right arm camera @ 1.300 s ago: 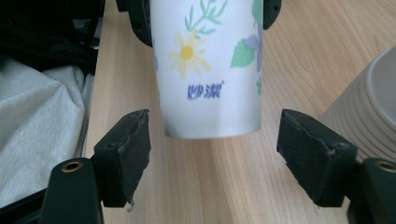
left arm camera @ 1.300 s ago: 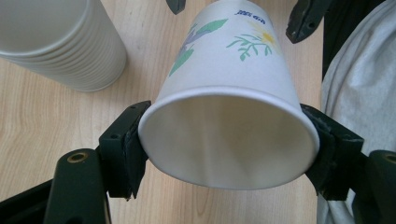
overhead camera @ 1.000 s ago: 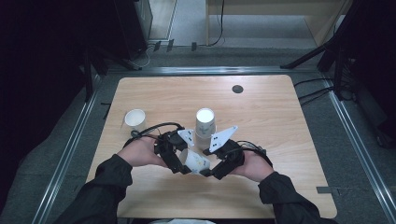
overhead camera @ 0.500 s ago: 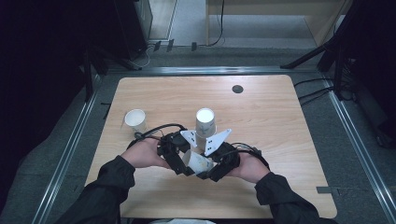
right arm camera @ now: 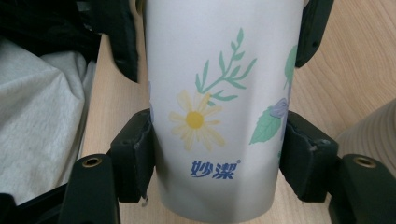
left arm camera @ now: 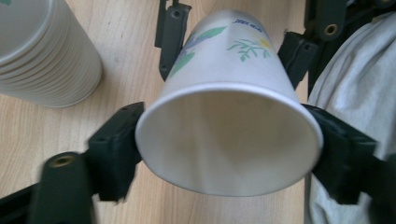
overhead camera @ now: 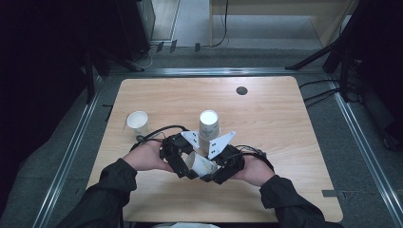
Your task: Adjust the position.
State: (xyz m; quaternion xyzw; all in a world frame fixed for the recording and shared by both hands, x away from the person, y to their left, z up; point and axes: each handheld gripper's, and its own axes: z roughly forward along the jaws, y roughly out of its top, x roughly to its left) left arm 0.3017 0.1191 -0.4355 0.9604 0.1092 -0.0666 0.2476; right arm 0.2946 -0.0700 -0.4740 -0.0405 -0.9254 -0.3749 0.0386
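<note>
Low in the frame's centre, a white flower-printed paper cup lies sideways between both grippers: the right gripper, jaws closing, clamps its base end; the left gripper, jaws just opening, flanks its rim above the wooden table.

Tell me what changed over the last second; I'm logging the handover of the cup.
The right gripper has just been closing on the cup; its pads now press the base end. The left gripper's jaws have just been opening, pads beside the rim. Hands, stack and lone cup stayed put.
</note>
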